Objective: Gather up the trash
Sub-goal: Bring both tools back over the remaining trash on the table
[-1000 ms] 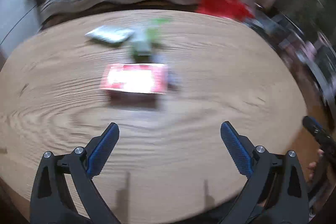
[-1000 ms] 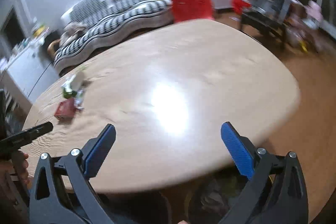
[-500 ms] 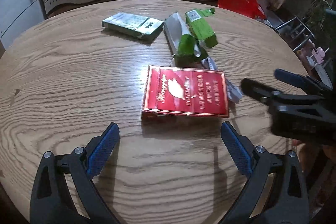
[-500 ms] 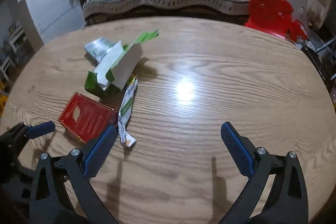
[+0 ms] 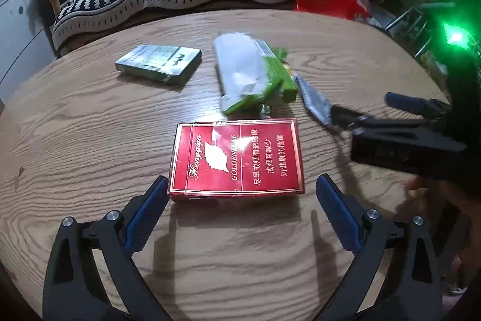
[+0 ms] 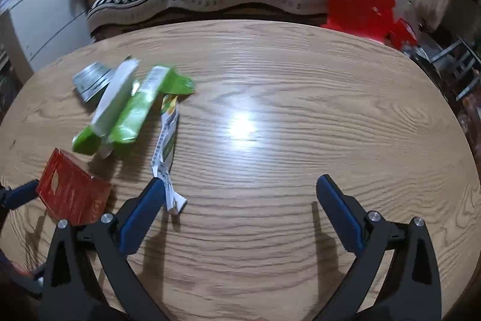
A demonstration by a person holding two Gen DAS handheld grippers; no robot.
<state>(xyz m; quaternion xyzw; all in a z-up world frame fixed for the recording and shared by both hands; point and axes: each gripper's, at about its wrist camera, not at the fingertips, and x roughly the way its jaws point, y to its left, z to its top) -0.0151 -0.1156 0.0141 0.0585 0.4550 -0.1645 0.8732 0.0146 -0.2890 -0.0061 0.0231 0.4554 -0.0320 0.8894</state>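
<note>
Straddling the red box (image 5: pixel 236 157) with spread jaws, left gripper (image 5: pixel 242 200) seems lined up for pickup; right gripper (image 6: pixel 240 197), likewise apart, hangs just right of the box.

A round wooden table (image 5: pixel 90 140) is carrying the litter. A red cigarette pack (image 5: pixel 237 157) is lying flat just ahead of the left tongs. Beyond it, a green-and-white carton (image 5: pixel 249 74) is resting, with a grey-green pack (image 5: pixel 159 63) off to its left. A crumpled wrapper strip (image 6: pixel 166 152) is lying ahead of the right tongs' left finger.
</note>
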